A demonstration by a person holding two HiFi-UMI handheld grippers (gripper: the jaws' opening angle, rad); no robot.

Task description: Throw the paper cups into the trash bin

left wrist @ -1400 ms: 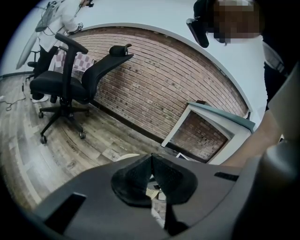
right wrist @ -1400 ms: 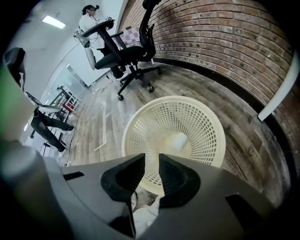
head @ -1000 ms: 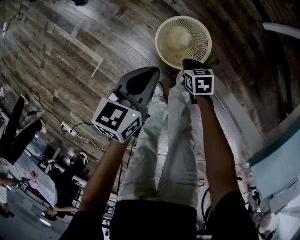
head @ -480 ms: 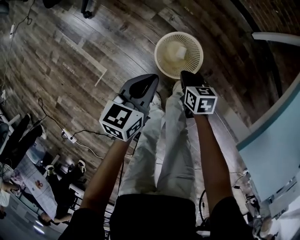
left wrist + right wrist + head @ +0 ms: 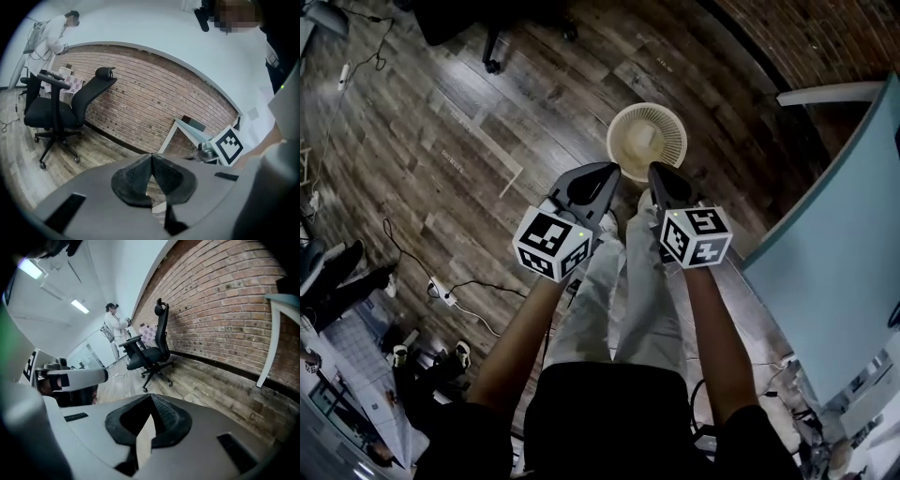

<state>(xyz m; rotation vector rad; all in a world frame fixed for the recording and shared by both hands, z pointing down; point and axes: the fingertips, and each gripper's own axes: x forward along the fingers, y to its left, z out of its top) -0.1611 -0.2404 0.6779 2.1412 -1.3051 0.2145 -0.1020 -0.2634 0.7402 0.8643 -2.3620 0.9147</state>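
Observation:
The trash bin, a cream plastic basket, stands on the wood floor ahead of my feet; something pale lies inside it, too small to tell. My left gripper and right gripper are held side by side high above the floor, tips toward the bin's near rim. In the left gripper view the left gripper has its pads meeting with nothing between them. The right gripper view shows the right gripper shut and empty too. No paper cup is in either gripper.
A pale blue table edges in at the right. A black office chair stands by the brick wall, and a person stands far off. A power strip with cable lies on the floor at left.
Both grippers have risen well above the floor, the right one lifting away from the bin's rim. The bin now looks smaller and farther below.

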